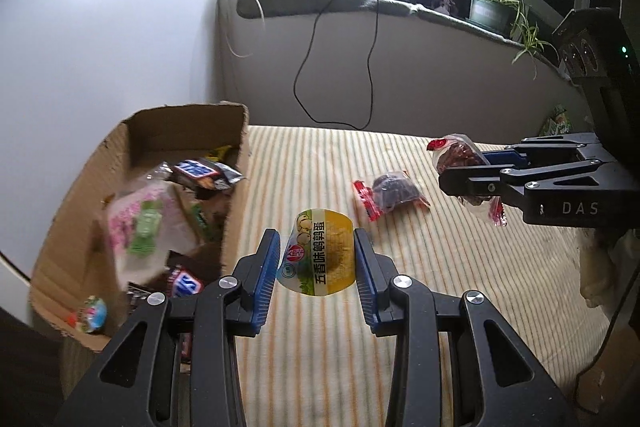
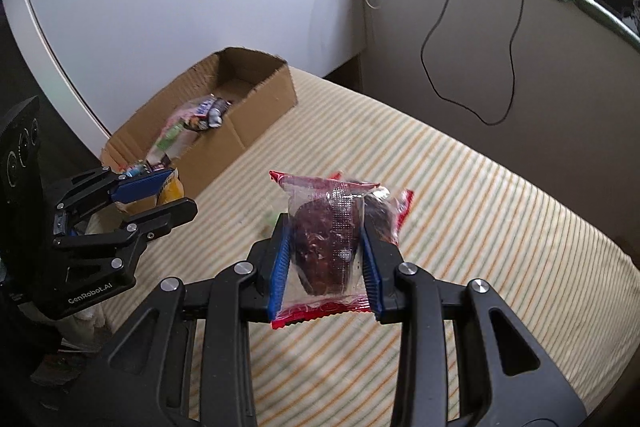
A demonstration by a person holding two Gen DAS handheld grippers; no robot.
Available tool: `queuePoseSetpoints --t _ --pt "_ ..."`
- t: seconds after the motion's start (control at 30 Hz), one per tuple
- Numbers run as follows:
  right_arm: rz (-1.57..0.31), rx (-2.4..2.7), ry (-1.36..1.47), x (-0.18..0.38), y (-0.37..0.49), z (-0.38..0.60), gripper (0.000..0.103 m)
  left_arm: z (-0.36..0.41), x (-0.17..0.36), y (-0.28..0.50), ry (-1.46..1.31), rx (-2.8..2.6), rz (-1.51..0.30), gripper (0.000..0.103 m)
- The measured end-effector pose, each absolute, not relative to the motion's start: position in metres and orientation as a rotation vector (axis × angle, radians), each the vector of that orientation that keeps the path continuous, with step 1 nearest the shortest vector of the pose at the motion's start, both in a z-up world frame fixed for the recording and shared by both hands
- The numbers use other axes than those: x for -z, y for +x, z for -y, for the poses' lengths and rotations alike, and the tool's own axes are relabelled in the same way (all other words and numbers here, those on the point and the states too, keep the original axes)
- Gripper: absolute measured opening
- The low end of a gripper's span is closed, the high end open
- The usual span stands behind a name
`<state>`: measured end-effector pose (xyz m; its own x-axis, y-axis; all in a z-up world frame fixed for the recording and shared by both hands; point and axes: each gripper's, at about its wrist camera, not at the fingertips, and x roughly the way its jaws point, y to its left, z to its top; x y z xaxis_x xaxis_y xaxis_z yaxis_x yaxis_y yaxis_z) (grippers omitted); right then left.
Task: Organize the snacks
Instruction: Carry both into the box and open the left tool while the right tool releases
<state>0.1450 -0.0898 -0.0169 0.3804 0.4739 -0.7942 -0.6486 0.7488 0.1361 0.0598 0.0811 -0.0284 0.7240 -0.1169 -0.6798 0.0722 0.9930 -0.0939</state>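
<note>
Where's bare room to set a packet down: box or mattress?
Box: far end bare behind the Snickers bar; near end crowded. Striped mattress is bare right of the loose red-edged packet. Both tongs are loaded: left tongs with the quail-egg pack, right tongs with a red-edged packet.

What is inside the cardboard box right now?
The cardboard box holds a loose pile: a pink-and-green packet, two Snickers bars and a small round cup. Whatever lies beneath the pile, and the box floor there, is covered.

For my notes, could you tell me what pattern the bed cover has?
The bed cover has thin orange and pale green stripes on cream, clearest in the right wrist view.
</note>
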Motion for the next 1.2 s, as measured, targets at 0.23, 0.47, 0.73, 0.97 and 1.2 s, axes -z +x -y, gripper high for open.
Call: queuePoseSetpoints --t 0.23,0.47,0.73,0.97,1.2 --pt "-0.92 -0.746 -0.224 0.008 0.147 0.064 0.034 -0.101 0.027 0.056 -0.078 0.07 -0.735 0.035" --pt "-0.913 -0.784 -0.243 0.005 0.153 0.031 0.034 -0.126 0.028 0.053 -0.101 0.033 -0.728 0.035" --pt "-0.909 -0.837 -0.263 0.003 0.158 -0.013 0.034 -0.162 0.028 0.051 -0.121 -0.024 -0.718 0.035" --pt "-0.91 -0.888 -0.289 0.006 0.156 -0.052 0.034 -0.185 0.029 0.049 -0.128 -0.065 -0.717 0.035" --pt "-0.91 -0.921 -0.305 0.01 0.154 -0.08 0.034 -0.196 0.029 0.05 -0.129 -0.09 -0.719 0.035"
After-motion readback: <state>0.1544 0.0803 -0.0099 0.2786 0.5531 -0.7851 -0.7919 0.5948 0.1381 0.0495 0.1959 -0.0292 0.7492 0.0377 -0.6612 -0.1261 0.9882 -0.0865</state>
